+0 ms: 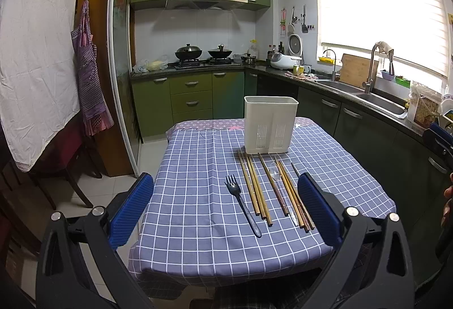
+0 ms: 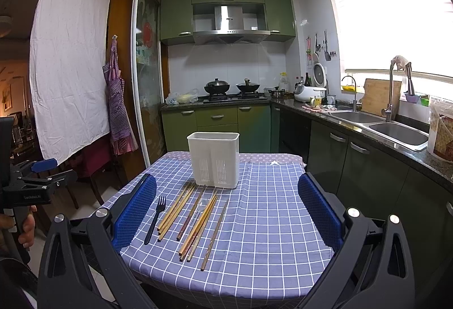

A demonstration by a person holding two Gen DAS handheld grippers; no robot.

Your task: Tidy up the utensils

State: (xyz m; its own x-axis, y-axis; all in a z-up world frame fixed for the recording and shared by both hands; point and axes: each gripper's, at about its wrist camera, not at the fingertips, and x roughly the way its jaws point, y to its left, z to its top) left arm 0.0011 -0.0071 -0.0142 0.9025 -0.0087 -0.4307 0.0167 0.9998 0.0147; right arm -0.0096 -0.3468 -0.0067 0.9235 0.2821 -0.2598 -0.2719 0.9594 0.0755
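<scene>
start of the utensil-sorting task, seen from both wrist cameras. a worktop covered with a blue-and-white checked cloth [image 1: 198, 224] carries a tall white plastic cutlery holder with slotted sides [image 1: 270, 125], standing upright toward the far edge and apparently empty, though its inside is not visible. just in front of it, laid roughly parallel and pointing at the holder, lie a black plastic fork [image 1: 243, 204] on the left, a cluster of light wooden chopsticks [image 1: 254, 187], then darker chopsticks [image 1: 294, 195] with a clear plastic spoon [image 1: 280, 184] resting among them; a single stray chopstick [image 2: 216, 232] lies slightly apart on the right side. the left gripper [image 1: 225, 210] hovers above the near edge with its blue-padded fingers [image 1: 133, 210] wide apart and holding nothing; the right gripper [image 2: 226, 215] is likewise raised, fingers [image 2: 320, 212] spread and empty. a hand [image 2: 27, 224] grips the handle of the left tool at the margin of the right view. judged step: approach, with no utensil yet lifted. the next move likely calls for lowering one gripper over a single item, the isolated fork being the easiest, closing across its thin handle flat against the cloth, then tipping it upright into one compartment of the holder
</scene>
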